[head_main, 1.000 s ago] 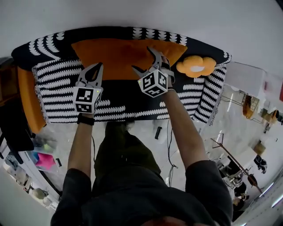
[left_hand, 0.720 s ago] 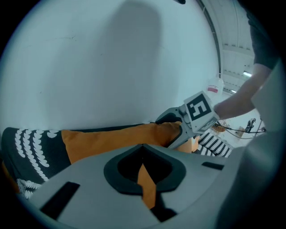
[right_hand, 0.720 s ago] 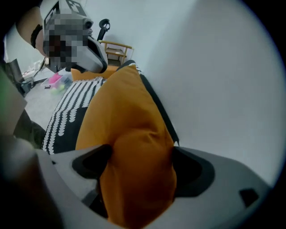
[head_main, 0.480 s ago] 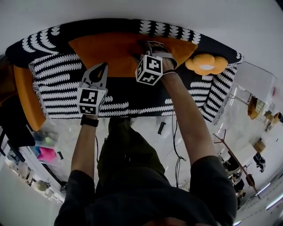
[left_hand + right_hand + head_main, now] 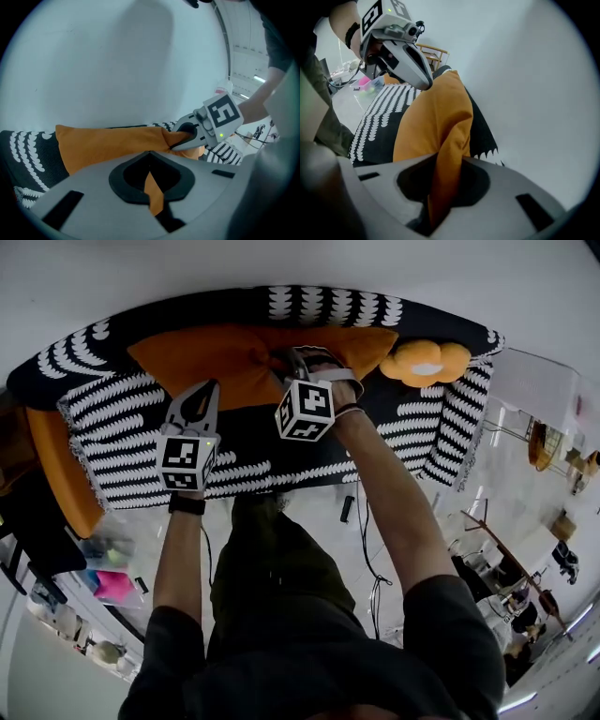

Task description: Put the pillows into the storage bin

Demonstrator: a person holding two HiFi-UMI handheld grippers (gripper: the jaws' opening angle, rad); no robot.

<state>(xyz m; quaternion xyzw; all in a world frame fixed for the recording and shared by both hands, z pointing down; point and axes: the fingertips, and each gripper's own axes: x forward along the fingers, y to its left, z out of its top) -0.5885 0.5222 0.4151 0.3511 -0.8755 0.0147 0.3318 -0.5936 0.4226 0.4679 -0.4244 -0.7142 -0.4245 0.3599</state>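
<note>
1 soft orange pillow, right tongs just closing on fold

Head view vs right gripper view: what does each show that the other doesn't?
Head view only: the flower cushion at the pillow's right end. Right gripper view only: a fold of the orange pillow pinched inside the right tool, whose jaws have just been closing. Both: the orange pillow, the black-and-white cover and the left tool at the pillow's edge.

A black-and-white patterned sofa cover lies below a white wall, pink clutter aside.
</note>
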